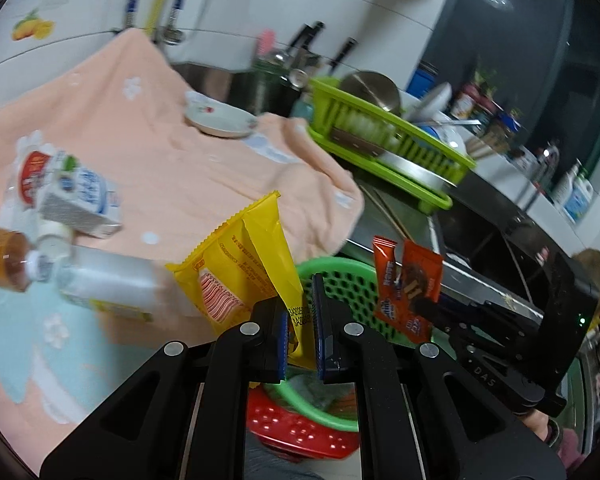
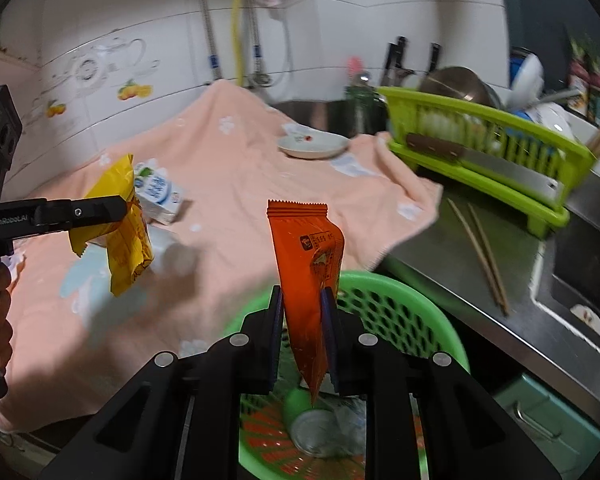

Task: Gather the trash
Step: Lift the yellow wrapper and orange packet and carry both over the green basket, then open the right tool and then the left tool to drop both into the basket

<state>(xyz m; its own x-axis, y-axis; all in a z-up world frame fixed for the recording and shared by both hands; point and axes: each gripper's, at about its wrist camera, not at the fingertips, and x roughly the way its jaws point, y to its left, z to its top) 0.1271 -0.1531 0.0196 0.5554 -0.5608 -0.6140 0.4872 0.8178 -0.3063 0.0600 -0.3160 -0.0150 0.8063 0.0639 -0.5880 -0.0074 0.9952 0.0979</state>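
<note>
My left gripper (image 1: 301,312) is shut on a yellow snack wrapper (image 1: 236,268), which stands up between the blue pads; the same wrapper (image 2: 126,232) hangs from that gripper (image 2: 120,210) at the left of the right wrist view. My right gripper (image 2: 303,312) is shut on an orange wrapper (image 2: 310,264), seen from the side as the orange wrapper (image 1: 408,284) in the left wrist view. Both wrappers hang above or beside a green perforated trash basket (image 2: 400,312), (image 1: 348,280) that holds a can and crumpled trash.
A peach towel (image 1: 160,152) covers the counter with a milk carton (image 1: 82,200), a clear bottle (image 1: 112,284), an amber bottle (image 1: 0,256) and a white dish (image 2: 312,146). A lime dish rack (image 2: 480,152) and chopsticks (image 2: 480,256) sit right. A red basket (image 1: 300,432) is below.
</note>
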